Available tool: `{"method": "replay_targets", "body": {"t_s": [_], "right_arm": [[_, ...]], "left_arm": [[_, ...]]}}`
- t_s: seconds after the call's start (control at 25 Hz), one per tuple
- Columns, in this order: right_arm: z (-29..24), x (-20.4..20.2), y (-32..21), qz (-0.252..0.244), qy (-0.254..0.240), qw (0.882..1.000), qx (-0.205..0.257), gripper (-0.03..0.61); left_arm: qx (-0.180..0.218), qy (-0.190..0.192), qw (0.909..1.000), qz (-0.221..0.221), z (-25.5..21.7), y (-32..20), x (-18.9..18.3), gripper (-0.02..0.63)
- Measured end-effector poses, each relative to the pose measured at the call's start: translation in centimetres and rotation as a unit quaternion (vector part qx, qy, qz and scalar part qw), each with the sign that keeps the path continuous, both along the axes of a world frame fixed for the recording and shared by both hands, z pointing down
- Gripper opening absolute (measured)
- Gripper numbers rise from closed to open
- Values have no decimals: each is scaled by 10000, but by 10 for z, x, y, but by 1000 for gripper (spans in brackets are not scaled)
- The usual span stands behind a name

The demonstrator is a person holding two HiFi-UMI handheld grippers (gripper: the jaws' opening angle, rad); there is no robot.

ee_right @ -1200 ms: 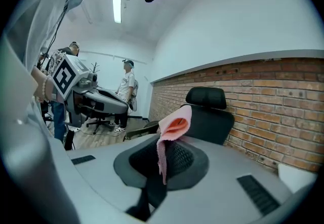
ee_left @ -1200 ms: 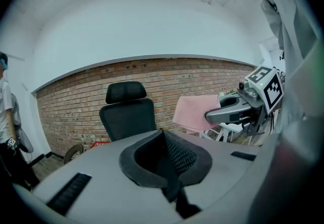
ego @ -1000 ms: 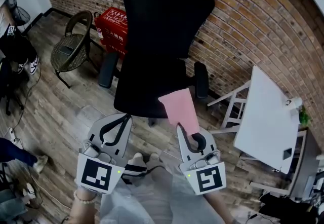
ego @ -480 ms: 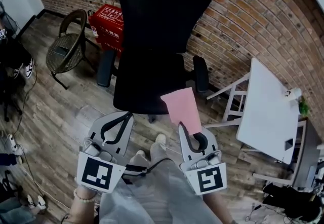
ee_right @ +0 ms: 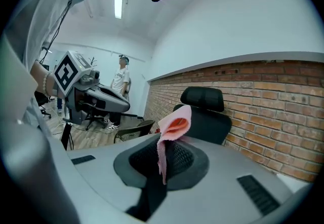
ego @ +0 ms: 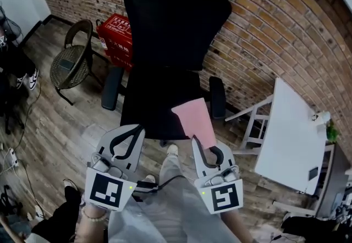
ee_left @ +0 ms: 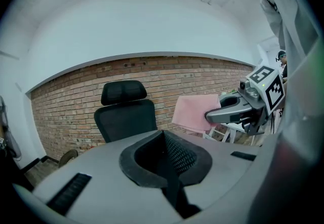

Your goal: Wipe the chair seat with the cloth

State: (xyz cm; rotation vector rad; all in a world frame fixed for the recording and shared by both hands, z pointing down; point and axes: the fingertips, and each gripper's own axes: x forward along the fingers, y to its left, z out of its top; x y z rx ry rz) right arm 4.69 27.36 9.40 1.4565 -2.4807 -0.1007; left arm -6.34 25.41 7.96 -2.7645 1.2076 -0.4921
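A black office chair [ego: 170,44] stands against the brick wall, its seat [ego: 154,107] facing me; it also appears in the left gripper view [ee_left: 124,114] and the right gripper view [ee_right: 205,111]. My right gripper [ego: 198,140] is shut on a pink cloth [ego: 195,121], which hangs over the seat's front right corner. In the right gripper view the cloth [ee_right: 169,134] is pinched between the jaws and folds upward. My left gripper [ego: 132,133] is shut and holds nothing, just in front of the seat's front edge. The cloth [ee_left: 195,111] also shows in the left gripper view.
A wicker chair [ego: 71,63] and a red box [ego: 116,36] stand left of the office chair. A white folding table [ego: 289,126] stands at the right. The person's legs [ego: 165,198] are below the grippers. Another person [ee_right: 120,83] stands far off.
The head view has drawn slightly closer to the chair. Both grippers keep their places in it, and the cloth stays held.
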Motion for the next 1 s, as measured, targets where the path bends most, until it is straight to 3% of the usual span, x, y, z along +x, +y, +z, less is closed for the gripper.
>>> {"method": "replay_targets", "body": {"t_s": [0.52,0.8,1.0], "right_arm": [[9,61,-135,-824,-71,9965,-149,51],[26,76,-173,-1121,-225,9931,-261,51],[37,66,-188,-1282,-257,9907,-366,51]], "left_arm": [[-43,-165,9981,-598,5,-131,59,18],[-169,-322,9962,-792,19,-164,82,18],[-255,-350,9956,-830,27,-174,76,18]]}}
